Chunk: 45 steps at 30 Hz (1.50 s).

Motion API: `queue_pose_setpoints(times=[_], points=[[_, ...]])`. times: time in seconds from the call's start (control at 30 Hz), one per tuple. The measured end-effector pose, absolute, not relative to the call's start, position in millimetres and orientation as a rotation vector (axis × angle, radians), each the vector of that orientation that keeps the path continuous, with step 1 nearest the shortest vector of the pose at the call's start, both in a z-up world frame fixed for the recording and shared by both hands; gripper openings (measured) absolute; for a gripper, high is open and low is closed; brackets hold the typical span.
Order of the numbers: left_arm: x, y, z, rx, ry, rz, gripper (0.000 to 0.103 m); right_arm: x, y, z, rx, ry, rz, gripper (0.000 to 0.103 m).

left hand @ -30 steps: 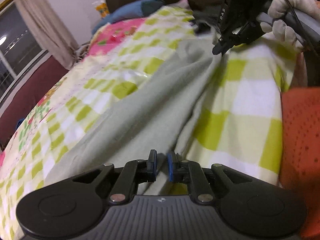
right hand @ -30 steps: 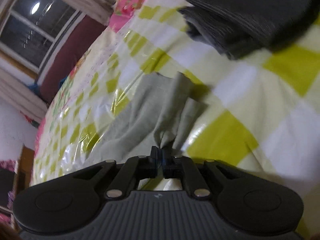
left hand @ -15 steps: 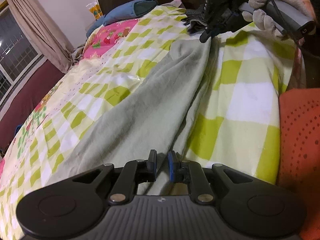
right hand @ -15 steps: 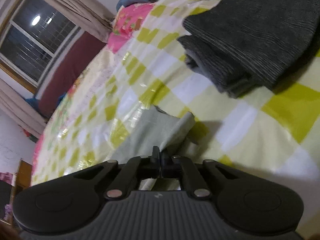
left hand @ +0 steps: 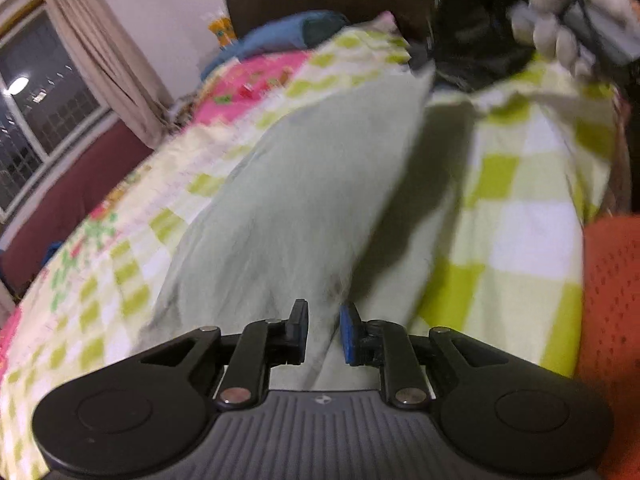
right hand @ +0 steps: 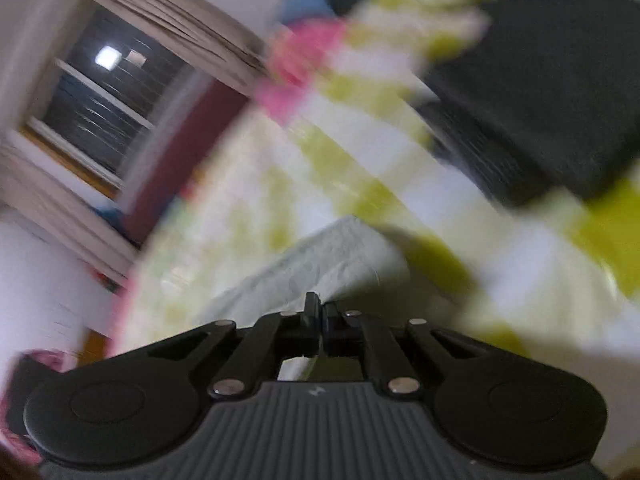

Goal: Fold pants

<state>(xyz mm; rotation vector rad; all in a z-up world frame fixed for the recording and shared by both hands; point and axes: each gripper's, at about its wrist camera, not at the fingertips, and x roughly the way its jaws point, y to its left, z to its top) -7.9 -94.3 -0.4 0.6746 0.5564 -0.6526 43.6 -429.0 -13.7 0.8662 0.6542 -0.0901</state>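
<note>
Pale green pants (left hand: 304,184) stretch away across the checked bedspread (left hand: 528,232), raised enough to throw a shadow on their right side. My left gripper (left hand: 324,320) has the near end of the cloth between its pads; its jaws are opening, and the fold still fills the gap. At the far end a gloved hand (left hand: 560,36) holds my right gripper (left hand: 436,76), blurred. In the right wrist view my right gripper (right hand: 321,310) is shut on the corner of the pants (right hand: 320,256), which runs straight to its fingertips.
A stack of folded dark grey clothes (right hand: 540,100) lies on the bed beyond the right gripper. Orange mesh fabric (left hand: 612,300) fills the right edge of the left view. A blue pillow (left hand: 288,36) and headboard are at the back, a window (left hand: 32,120) on the left.
The left jaws stand wider apart than before. The far end of the pants has come up off the bed with the right gripper, and both views have blurred.
</note>
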Motion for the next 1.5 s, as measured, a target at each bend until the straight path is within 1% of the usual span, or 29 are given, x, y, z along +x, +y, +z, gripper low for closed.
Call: queue_pose_setpoints(times=[0.07, 0.13, 0.4, 0.47, 0.53, 0.63, 0.67, 0.7, 0.73, 0.9, 1.0, 1.1, 1.13, 1.17, 1.2, 1.23, 1.4, 1.5], points=[[-13, -98, -9, 0.702, 0.579, -0.670, 0.034, 44, -435, -35, 0.901, 0.700, -0.140, 0.003], [-18, -99, -12, 0.716, 0.592, -0.683, 0.034, 41, -441, -41, 0.943, 0.686, -0.148, 0.003], [-17, -98, -6, 0.698, 0.571, -0.668, 0.035, 44, -446, -2, 0.927, 0.593, -0.091, 0.003], [-18, -95, -4, 0.699, 0.556, -0.662, 0.039, 50, -443, 0, 0.908, 0.617, -0.084, 0.003], [-20, -93, -6, 0.714, 0.549, -0.650, 0.049, 57, -439, -8, 0.825, 0.695, -0.149, 0.004], [-21, -86, -16, 0.733, 0.571, -0.625, 0.051, 54, -443, -22, 0.811, 0.735, -0.192, 0.004], [-20, -83, -19, 0.730, 0.578, -0.617, 0.051, 50, -445, -25, 0.828, 0.738, -0.189, 0.005], [-18, -80, -21, 0.727, 0.580, -0.611, 0.051, 48, -444, -25, 0.834, 0.747, -0.177, 0.008], [-17, -78, -22, 0.727, 0.581, -0.603, 0.051, 45, -442, -23, 0.824, 0.754, -0.172, 0.008], [-13, -69, -19, 0.741, 0.572, -0.595, 0.051, 37, -417, -1, 0.603, 0.762, -0.180, 0.010], [-10, -62, -18, 0.733, 0.575, -0.571, 0.051, 28, -394, 16, 0.452, 0.733, -0.172, 0.010], [-11, -56, -18, 0.737, 0.575, -0.559, 0.051, 19, -349, 29, 0.273, 0.716, 0.001, 0.010], [-12, -54, -19, 0.745, 0.575, -0.557, 0.051, 17, -328, 29, 0.194, 0.722, 0.075, 0.012], [-12, -53, -20, 0.750, 0.575, -0.554, 0.051, 17, -304, 28, 0.101, 0.727, 0.144, 0.015], [-11, -52, -21, 0.750, 0.576, -0.552, 0.051, 16, -282, 25, 0.015, 0.728, 0.206, 0.021], [-10, -51, -22, 0.742, 0.579, -0.550, 0.051, 16, -260, 21, -0.057, 0.727, 0.269, 0.024], [4, -50, -19, 0.673, 0.588, -0.518, 0.051, 26, -180, 0, -0.270, 0.735, 0.496, 0.025], [7, -44, -14, 0.634, 0.586, -0.530, 0.044, 19, -156, -10, -0.433, 0.708, 0.558, 0.027]])
